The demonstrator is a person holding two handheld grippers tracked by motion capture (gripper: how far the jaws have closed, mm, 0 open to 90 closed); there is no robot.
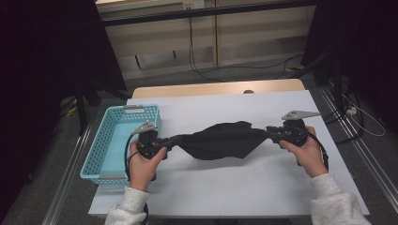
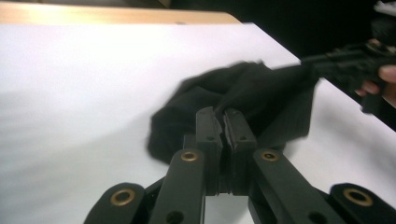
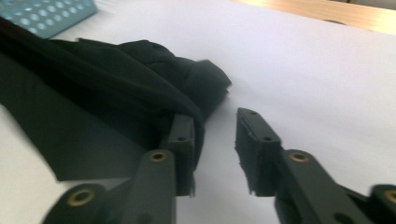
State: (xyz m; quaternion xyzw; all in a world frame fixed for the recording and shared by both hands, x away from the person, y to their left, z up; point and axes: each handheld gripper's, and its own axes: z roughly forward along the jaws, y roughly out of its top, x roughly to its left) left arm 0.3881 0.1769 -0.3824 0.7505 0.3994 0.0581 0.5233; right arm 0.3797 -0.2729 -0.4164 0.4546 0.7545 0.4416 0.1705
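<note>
A black cloth [image 1: 220,139] hangs stretched between my two grippers just above the white table cover [image 1: 234,187]. My left gripper [image 1: 174,139] is at its left end. In the left gripper view the jaws [image 2: 223,116] are pressed together on a fold of the cloth [image 2: 243,93]. My right gripper [image 1: 268,131] is at the cloth's right end. In the right gripper view its jaws [image 3: 215,123] stand apart, and the cloth [image 3: 93,93] lies draped over the left jaw with bare table showing in the gap.
A light blue perforated basket [image 1: 112,140] stands at the table's left edge, close behind my left hand; its corner [image 3: 46,18] appears in the right gripper view. A wooden table edge [image 1: 216,88] runs along the far side. Cables lie on the floor beyond.
</note>
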